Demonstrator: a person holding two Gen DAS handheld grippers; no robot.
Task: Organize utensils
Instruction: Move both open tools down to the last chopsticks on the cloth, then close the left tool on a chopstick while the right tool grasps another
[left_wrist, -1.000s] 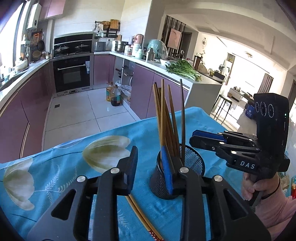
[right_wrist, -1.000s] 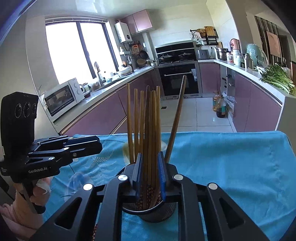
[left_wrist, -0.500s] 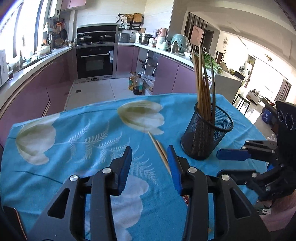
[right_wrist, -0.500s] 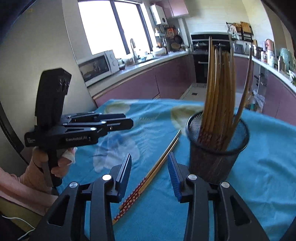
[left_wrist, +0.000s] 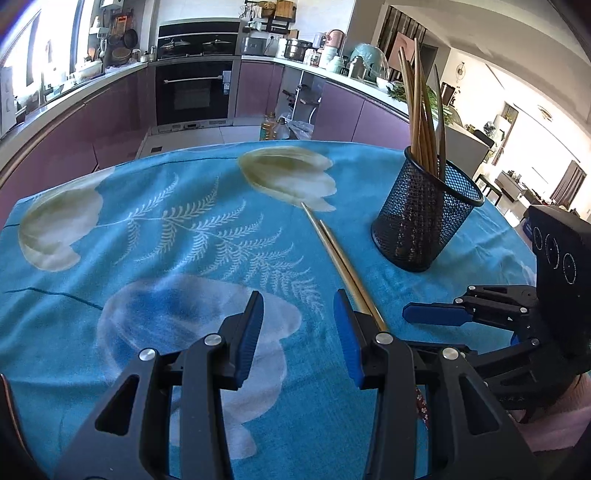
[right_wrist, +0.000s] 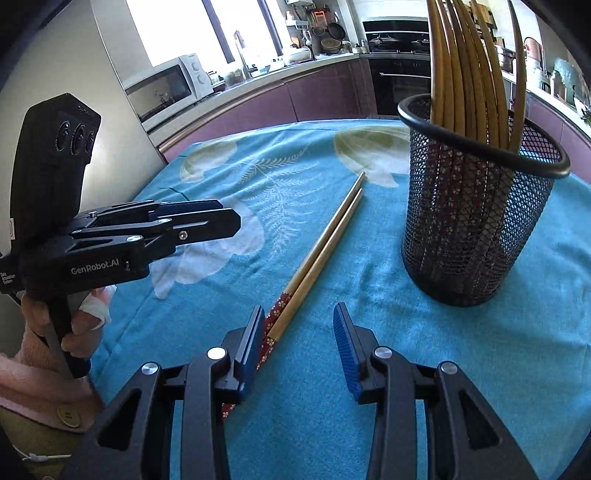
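A black mesh cup (left_wrist: 421, 229) (right_wrist: 472, 229) stands on the blue flowered tablecloth (left_wrist: 166, 258) with several wooden chopsticks (left_wrist: 421, 122) (right_wrist: 465, 74) upright in it. One loose pair of chopsticks (left_wrist: 332, 243) (right_wrist: 325, 243) lies flat on the cloth left of the cup. My left gripper (left_wrist: 297, 306) (right_wrist: 221, 221) is open and empty, and the pair runs under its right finger. My right gripper (right_wrist: 299, 317) (left_wrist: 432, 317) is open low over the pair's red-patterned ends, which lie just inside its left finger without being pressed.
The table's far edge drops to a tiled kitchen floor (left_wrist: 207, 136). Purple cabinets and an oven (left_wrist: 195, 92) stand behind, and a microwave (right_wrist: 166, 85) sits on the counter. A hand (right_wrist: 81, 317) in a pink sleeve holds the left gripper.
Both grippers drew back from the cup and sank toward the cloth. The right gripper's jaws, closed around the chopsticks in the cup, came apart; the left's widened too.
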